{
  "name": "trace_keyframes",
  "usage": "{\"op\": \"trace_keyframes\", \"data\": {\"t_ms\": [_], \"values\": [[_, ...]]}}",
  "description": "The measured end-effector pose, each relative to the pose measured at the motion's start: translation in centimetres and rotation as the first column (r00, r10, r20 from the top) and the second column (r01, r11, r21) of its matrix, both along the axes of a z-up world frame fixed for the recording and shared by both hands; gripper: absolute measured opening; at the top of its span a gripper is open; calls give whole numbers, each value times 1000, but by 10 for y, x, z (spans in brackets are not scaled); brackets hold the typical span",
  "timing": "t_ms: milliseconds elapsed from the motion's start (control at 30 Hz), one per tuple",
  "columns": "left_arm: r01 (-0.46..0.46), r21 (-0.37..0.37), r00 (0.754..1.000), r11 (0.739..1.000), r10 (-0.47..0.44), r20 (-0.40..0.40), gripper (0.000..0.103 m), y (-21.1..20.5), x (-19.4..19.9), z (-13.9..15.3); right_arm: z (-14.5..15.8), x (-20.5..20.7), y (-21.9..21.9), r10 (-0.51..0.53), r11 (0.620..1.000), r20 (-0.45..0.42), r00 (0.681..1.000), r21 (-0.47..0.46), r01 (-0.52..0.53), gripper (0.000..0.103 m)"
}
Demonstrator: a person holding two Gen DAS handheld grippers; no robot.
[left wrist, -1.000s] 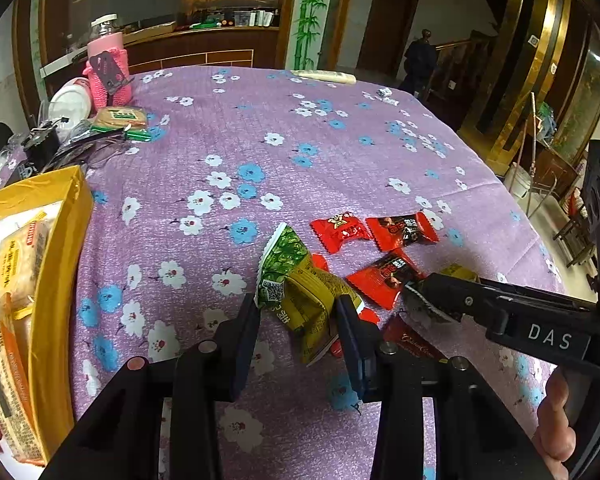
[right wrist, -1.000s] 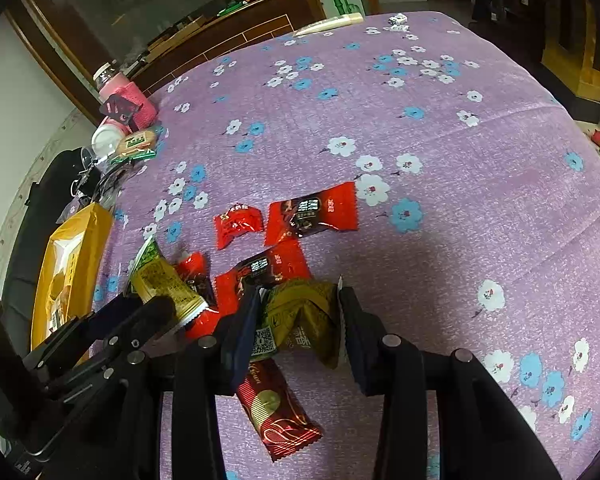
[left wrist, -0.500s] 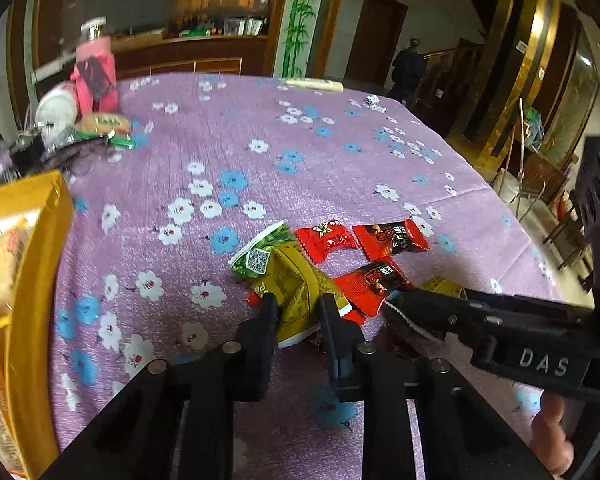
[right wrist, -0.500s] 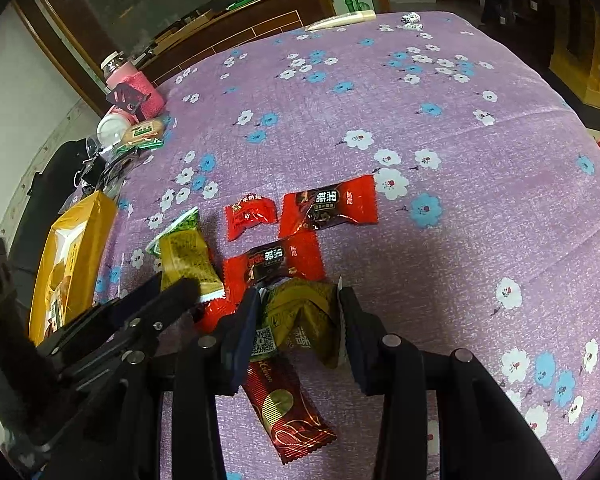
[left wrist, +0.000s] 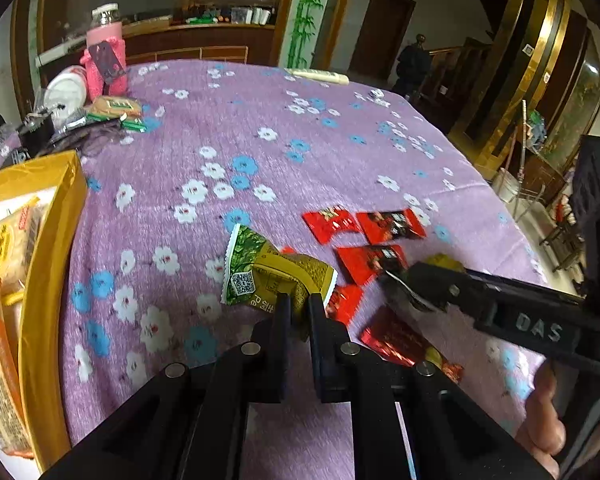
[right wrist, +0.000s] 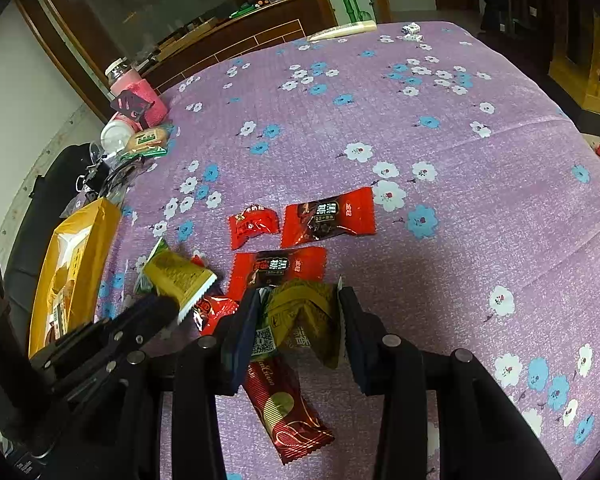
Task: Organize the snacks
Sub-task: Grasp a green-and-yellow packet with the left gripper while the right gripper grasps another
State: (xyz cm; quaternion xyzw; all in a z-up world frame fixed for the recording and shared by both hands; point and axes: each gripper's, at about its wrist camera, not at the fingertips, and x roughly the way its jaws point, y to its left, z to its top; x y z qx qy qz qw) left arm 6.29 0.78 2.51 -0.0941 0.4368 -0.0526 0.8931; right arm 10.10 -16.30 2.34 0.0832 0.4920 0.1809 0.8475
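Fingers of the left gripper pinch a green-and-yellow crinkled foil snack packet. At its three o'clock, the right gripper clamps an olive-gold foil packet above the purple flowered tablecloth.

Dim indoor light, heavy fisheye warping, dark vignetted corners, slight blur

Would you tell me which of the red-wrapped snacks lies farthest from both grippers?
The large red black-sugar packet at the far right of the cluster; the other red wrappers all lie nearer the right gripper and left gripper.
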Motion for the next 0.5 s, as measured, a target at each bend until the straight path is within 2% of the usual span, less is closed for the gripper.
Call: {"op": "trace_keyframes", "data": {"t_ms": [67,200,300,367,433,467,500], "values": [[4,11,1000,1000,-4,-21,7,-1,-5,-1,2,-1,0,4,1000,4,1000,5,-4,39],[68,-23,994,997,-70,-84,7,-5,-21,-6,4,-2,0,9,1000,8,1000,18,-9,39],[96,0,992,995,-95,-80,7,-9,-35,-1,5,-3,-1,10,1000,8,1000,28,-10,39],[74,20,996,997,-73,-53,10,-8,-40,5,6,-3,-1,11,999,6,1000,34,-12,39],[48,54,999,997,-47,-27,37,-7,-41,12,6,-4,-1,12,999,6,1000,37,-12,39],[37,59,999,998,-36,-17,68,-6,-40,15,7,-4,-1,11,999,7,1000,38,-12,39],[17,60,1000,998,-17,0,86,-3,-39,17,7,-4,-1,11,999,8,1000,40,-11,39]]}}
